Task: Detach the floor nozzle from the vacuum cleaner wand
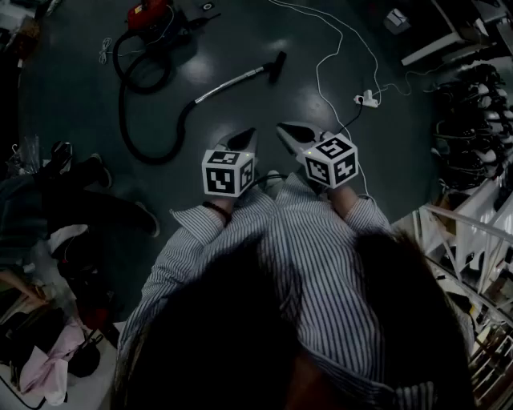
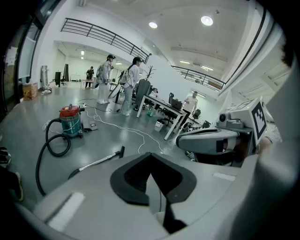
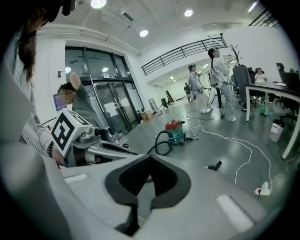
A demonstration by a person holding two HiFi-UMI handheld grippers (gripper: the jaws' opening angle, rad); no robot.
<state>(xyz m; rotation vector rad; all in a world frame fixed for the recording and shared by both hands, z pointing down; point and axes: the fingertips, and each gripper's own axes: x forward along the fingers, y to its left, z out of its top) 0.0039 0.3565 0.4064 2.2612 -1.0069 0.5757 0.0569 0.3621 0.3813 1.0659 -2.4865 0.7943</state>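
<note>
As the floor nozzle (image 1: 276,64) lies now: still fitted on the end of the wand (image 1: 232,82), flat on the floor, nearer the person than the vacuum canister (image 1: 151,14) and off to its right.
Wand: runs straight from the nozzle back to the black hose (image 1: 152,120), which loops round to the canister.
Left gripper (image 1: 243,142): jaws pressed together on nothing, raised in the air well short of the canister and apart from wand and nozzle.
Right gripper (image 1: 290,134): jaws likewise closed and empty, just beside the left one and equally far from the canister.
White cable (image 1: 321,80): trails across the floor to the right of the canister and past the nozzle to a power strip (image 1: 366,99); it touches neither.
Done so far: nothing, by the look of it; the joint is whole and neither tool has reached it.
Left to do: probably everything, meaning close the distance, open the jaws, steady the wand with one gripper, take the nozzle with the other and pull the two apart.
Likely snag: the nozzle is small and lies low, so the grip may need a deep reach down.
</note>
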